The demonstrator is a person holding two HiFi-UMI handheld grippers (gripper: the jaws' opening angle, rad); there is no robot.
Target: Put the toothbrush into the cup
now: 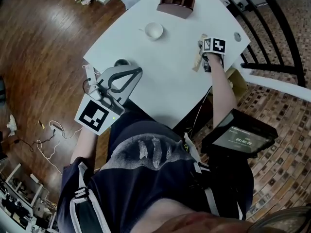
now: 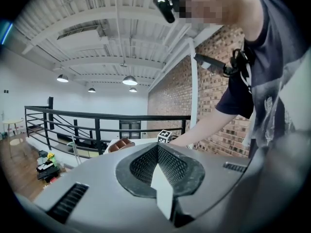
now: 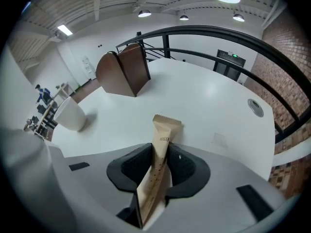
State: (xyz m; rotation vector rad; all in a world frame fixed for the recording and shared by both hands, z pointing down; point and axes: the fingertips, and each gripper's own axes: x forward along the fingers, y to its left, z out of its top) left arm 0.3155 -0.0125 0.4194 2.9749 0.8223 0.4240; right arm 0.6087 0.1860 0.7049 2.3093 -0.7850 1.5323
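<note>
A toothbrush in a tan paper packet (image 3: 163, 130) stands between the pads of my right gripper (image 3: 160, 155), and they press on it. In the head view this gripper (image 1: 204, 58) points steeply down at the white table's (image 1: 165, 84) right side, with the packet (image 1: 198, 58) slanting toward the tabletop. The white cup (image 1: 154, 30) stands upright, further back and to the left, and it also shows in the right gripper view (image 3: 70, 114). My left gripper (image 1: 122, 62) hovers at the table's near left edge, its jaws together with nothing in them (image 2: 158, 152).
A brown wooden holder (image 1: 177, 3) stands at the table's far edge (image 3: 121, 72). A small round metal disc (image 1: 237, 36) is set in the right corner. A black railing (image 1: 272, 33) runs to the right. A dark screen device (image 1: 240, 135) sits by my right side.
</note>
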